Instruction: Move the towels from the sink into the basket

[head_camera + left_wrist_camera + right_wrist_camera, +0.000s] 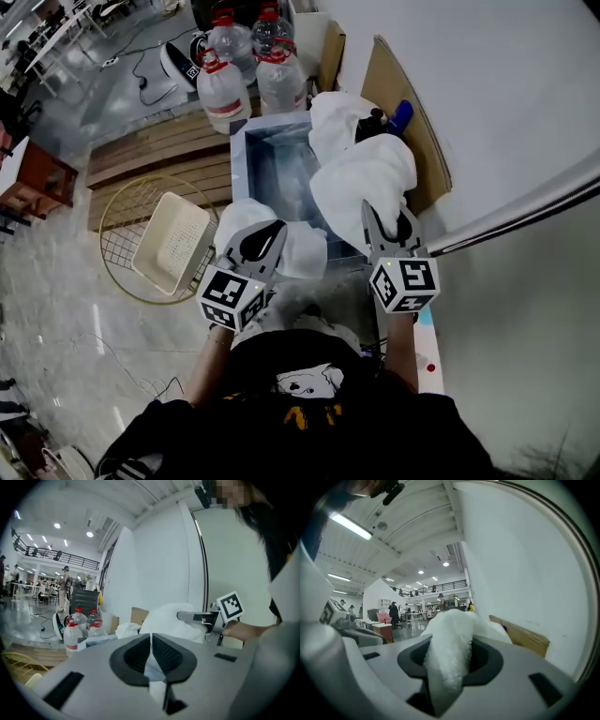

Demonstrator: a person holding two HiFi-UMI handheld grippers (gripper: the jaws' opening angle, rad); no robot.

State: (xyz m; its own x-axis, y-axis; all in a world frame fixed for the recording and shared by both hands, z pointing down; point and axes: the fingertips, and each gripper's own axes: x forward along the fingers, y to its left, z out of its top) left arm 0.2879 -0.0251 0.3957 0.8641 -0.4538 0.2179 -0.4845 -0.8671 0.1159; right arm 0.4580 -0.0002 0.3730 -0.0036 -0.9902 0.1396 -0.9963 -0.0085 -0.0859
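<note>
A steel sink (240, 155) stands in front of me. My right gripper (386, 217) is shut on a bulky white towel (361, 178) lifted over the sink's right side; the right gripper view shows its thick fold (450, 653) pinched between the jaws. My left gripper (267, 234) is shut on a second white towel (305, 251) at the sink's near edge, with a thin strip of cloth (151, 660) clamped in its jaws. Another white towel (333, 117) lies at the sink's far right corner. The cream plastic basket (173, 242) sits on the floor to the left.
Several large water bottles (225, 89) stand beyond the sink. A gold wire ring (117, 202) surrounds the basket on the floor. Cardboard sheets (412, 141) lean on the white wall to the right. A metal rail (525, 211) crosses at right.
</note>
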